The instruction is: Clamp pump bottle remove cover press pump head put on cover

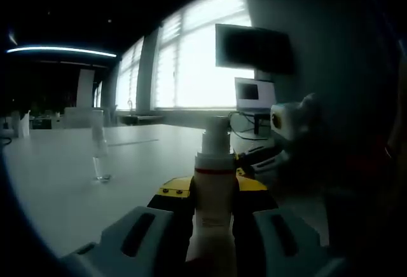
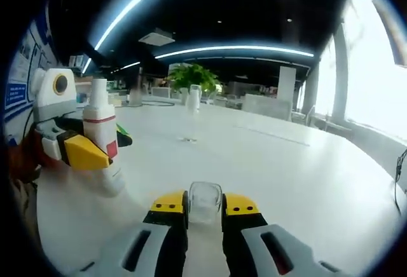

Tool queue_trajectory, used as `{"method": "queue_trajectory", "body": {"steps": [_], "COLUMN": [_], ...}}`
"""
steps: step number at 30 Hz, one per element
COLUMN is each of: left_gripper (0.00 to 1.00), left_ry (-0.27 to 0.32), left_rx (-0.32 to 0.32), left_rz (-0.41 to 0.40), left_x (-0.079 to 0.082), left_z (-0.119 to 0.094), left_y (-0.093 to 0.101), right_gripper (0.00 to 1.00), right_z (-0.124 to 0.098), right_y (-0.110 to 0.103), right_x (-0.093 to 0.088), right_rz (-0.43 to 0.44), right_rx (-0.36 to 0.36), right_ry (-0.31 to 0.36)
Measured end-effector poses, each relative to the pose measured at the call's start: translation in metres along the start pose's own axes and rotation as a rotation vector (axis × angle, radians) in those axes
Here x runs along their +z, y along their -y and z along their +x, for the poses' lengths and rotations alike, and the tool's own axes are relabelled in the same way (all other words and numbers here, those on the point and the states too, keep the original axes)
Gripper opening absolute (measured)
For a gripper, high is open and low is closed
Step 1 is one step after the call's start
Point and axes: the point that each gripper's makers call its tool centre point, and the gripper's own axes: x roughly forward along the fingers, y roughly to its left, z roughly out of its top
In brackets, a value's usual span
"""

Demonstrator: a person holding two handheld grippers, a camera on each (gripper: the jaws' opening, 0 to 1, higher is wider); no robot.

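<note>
Left claw [image 1: 213,226] clamped on pump bottle [image 1: 213,188]; right claw [image 2: 205,216] pinching clear cover [image 2: 205,202]. Cover off; pressing, recapping remain.

Pump bottle [image 1: 213,194] smooth white plastic; cover [image 2: 205,202] clear plastic (glossy); table [image 2: 267,162] smooth, matt white.

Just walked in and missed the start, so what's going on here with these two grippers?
A person is working a pump bottle with two handheld grippers over a white table. The left gripper is clamped on the bottle's body, holding it upright. The right gripper holds the clear cover between its jaws, so the cover is already off and the pump head is bare. Another clear item stands farther off on the table.
</note>
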Motion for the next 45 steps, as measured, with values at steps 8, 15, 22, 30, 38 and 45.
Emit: {"method": "queue_trajectory", "body": {"steps": [8,15,22,30,38,45], "left_gripper": [0.14,0.14,0.14,0.14,0.14,0.14], "left_ry": [0.000,0.000,0.000,0.000,0.000,0.000], "left_rx": [0.001,0.000,0.001,0.002,0.002,0.002], "left_rz": [0.000,-0.001,-0.001,-0.001,-0.002,-0.002], "left_x": [0.000,0.000,0.000,0.000,0.000,0.000], "left_z": [0.000,0.000,0.000,0.000,0.000,0.000], "left_y": [-0.001,0.000,0.000,0.001,0.000,-0.001], "right_gripper": [0.15,0.15,0.15,0.15,0.14,0.14], "right_z": [0.000,-0.001,-0.003,-0.006,-0.014,-0.019], "right_y": [-0.001,-0.002,-0.002,-0.002,-0.002,-0.005], "right_x": [0.000,0.001,0.002,0.005,0.016,0.029], "right_rz": [0.001,0.009,0.020,0.025,0.034,0.023], "right_rx": [0.003,0.013,0.019,0.015,0.011,0.015], "right_ry": [0.006,0.013,0.019,0.030,0.054,0.078]}}
